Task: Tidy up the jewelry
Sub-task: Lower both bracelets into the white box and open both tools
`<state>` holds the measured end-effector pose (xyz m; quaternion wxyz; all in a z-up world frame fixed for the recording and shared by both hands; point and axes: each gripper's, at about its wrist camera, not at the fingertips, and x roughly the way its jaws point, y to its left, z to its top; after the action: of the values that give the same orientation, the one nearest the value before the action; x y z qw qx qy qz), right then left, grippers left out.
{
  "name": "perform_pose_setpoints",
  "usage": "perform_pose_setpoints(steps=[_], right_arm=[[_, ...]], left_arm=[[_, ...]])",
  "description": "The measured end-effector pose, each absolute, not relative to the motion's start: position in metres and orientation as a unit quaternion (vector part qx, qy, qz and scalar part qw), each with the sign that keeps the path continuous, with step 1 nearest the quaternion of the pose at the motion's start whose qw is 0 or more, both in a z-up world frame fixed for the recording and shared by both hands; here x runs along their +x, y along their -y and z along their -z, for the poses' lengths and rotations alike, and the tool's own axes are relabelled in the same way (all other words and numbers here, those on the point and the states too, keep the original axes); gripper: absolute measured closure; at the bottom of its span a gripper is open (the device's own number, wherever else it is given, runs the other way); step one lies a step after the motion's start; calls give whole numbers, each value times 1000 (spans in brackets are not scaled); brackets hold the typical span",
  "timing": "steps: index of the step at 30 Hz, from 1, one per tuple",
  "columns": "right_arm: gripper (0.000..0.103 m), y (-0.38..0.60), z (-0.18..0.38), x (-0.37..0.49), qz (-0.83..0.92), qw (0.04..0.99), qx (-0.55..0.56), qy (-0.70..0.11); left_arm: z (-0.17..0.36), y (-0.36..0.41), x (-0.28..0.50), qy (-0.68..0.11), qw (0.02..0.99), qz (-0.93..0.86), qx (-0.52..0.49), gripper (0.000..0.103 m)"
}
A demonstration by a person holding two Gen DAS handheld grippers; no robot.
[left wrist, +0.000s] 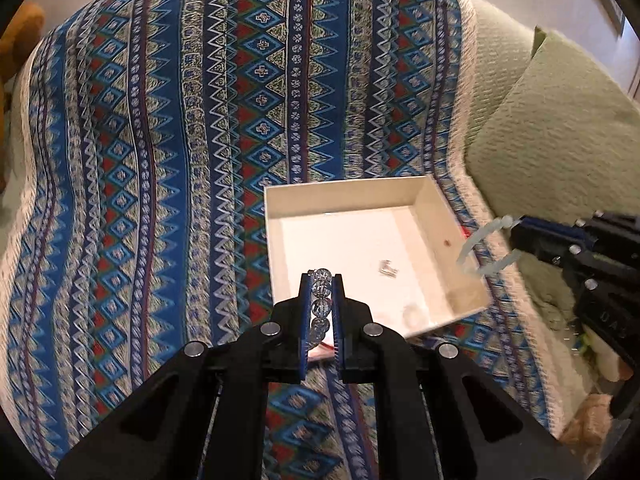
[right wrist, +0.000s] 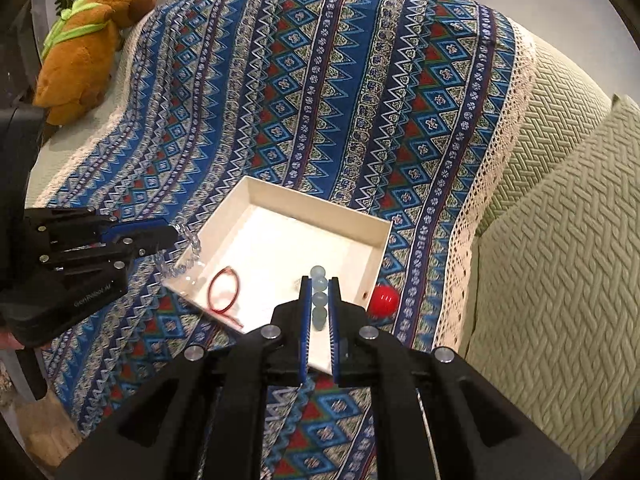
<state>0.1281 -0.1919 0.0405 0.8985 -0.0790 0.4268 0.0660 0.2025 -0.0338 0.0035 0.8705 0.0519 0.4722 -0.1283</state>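
A shallow white box (left wrist: 430, 196) (right wrist: 316, 200) lies open on the patterned blanket. My left gripper (left wrist: 322, 278) is shut on a clear crystal bead bracelet (left wrist: 321, 304), held over the box's near left edge; in the right wrist view the bracelet (right wrist: 188, 246) hangs from it at the box's left rim. My right gripper (right wrist: 320, 280) is shut on a pale blue-white bead bracelet (right wrist: 319, 294) over the box; in the left wrist view that bracelet (left wrist: 486, 246) hangs at the box's right wall. A red cord loop (right wrist: 224, 290) and a small silver piece (left wrist: 388, 269) lie inside the box.
A red ball (right wrist: 383, 299) sits on the blanket (left wrist: 180, 160) beside the box's right wall. A brown plush toy (right wrist: 92, 40) sits at the far left. Green textured cushions (right wrist: 560, 260) (left wrist: 560, 128) stand to the right of the blanket.
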Motion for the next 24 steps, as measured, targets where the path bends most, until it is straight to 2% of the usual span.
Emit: perform_pose_setpoints(steps=[7,9,11,13,14,18,20,22,24], right_arm=[[94,197,-17,156,-57,887,-82,-451],[94,198,-10,159,-57,883,-82,-458],[89,199,-7,159,-56,883,-79,-460],[61,203,-9,156,-50,885,-73,-457],[58,204,-13,152,-48,888,-70,-453],[57,212,-34,127,-41,898,-72,-433],[57,214,-43,109,-43,901,-78,-424],[57,214,-46,88,-51,901,-87,-422],[57,212,-42,67,-59,896,-102,-429]], left_arm=[[23,31,229,-501,856,118,55,92],[27,30,231,-504,854,117,57,83],[29,27,231,-510,851,116,54,51],[29,24,229,-509,852,111,57,42],[27,22,227,-506,853,110,62,39],[6,17,199,-489,861,117,79,34],[-8,14,176,-471,867,137,85,23],[-18,10,143,-450,874,154,98,17],[-17,12,116,-448,869,177,111,17]])
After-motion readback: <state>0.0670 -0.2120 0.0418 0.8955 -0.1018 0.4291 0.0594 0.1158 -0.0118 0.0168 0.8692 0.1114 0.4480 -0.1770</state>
